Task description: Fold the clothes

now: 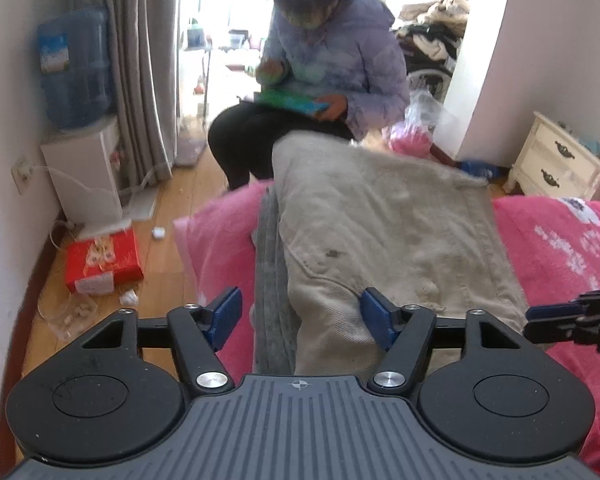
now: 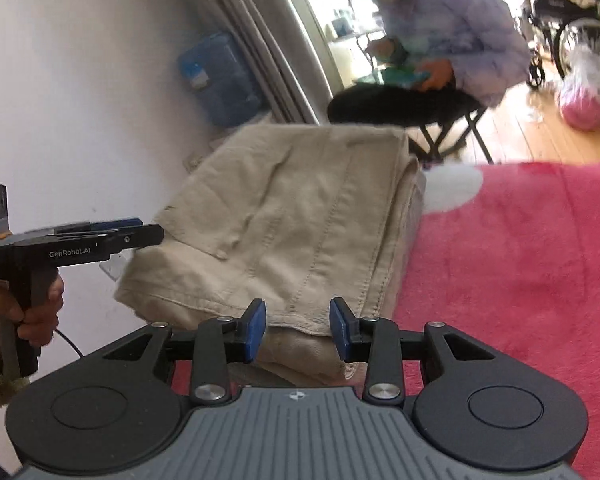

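Folded beige trousers (image 1: 380,232) lie over a grey garment (image 1: 270,288) on the pink blanket (image 1: 560,256). My left gripper (image 1: 300,318) stands open at their near left end. Its right pad (image 1: 374,320) rests against the beige cloth and its left pad (image 1: 228,314) hangs over the blanket. In the right wrist view the trousers (image 2: 292,216) fill the gap of my right gripper (image 2: 298,328), which is shut on their near folded edge. The left gripper (image 2: 140,234) shows side-on at the trousers' left corner. The right gripper (image 1: 534,314) reaches in at their right edge.
A person in a lilac jacket (image 1: 332,64) sits on a stool past the bed's foot. By the left wall stand a water dispenser (image 1: 80,132) and a red box (image 1: 104,260) on the wooden floor. A cream nightstand (image 1: 556,160) stands at the right.
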The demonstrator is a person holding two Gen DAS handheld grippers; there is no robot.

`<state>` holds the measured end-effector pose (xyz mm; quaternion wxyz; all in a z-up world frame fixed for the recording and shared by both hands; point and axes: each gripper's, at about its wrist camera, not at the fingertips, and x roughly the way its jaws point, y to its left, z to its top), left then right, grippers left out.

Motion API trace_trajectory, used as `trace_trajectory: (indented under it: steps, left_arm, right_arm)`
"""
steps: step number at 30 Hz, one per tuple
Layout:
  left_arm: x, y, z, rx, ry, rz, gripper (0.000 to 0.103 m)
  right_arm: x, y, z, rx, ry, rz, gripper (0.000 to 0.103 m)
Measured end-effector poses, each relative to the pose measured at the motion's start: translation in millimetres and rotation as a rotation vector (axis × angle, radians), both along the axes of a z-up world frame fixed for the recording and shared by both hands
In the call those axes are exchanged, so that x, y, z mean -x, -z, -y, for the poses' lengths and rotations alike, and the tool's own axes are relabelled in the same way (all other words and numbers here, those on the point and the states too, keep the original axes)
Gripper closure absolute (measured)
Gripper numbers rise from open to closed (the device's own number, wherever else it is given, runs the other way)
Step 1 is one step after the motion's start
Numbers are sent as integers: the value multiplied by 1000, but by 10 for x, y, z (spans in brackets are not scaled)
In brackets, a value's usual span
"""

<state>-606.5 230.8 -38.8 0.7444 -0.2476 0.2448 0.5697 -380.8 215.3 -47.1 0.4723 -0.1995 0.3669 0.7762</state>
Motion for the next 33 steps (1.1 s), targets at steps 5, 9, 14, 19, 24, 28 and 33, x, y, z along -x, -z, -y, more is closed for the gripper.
trace_trajectory:
  steps: [5, 9, 14, 19, 24, 28, 33]
  left_arm:
    - [-102, 20, 237, -61, 64, -106, 42]
    - [-130, 161, 179, -47, 28, -121, 42]
    - [-65, 242, 166, -44, 33, -121, 40]
    - [-82, 77, 246, -68, 16, -128, 42]
    - [-178, -232, 392, -185, 41, -77, 40]
    - [-403, -294, 134, -166, 78, 13, 38]
    - [-656, -39, -295, -25, 53, 11, 38]
  right_arm:
    - [102, 174, 61, 30, -19, 48, 65]
    - [163, 184, 82, 25, -13, 83, 65]
    - [278, 181, 140, 4, -10, 149, 65]
    - [273, 228, 91, 0, 9, 146, 65]
    - [312, 232, 133, -22, 15, 168, 65]
    - [343, 248, 193, -47, 28, 180, 64]
    - [391, 278, 270, -84, 37, 202, 63]
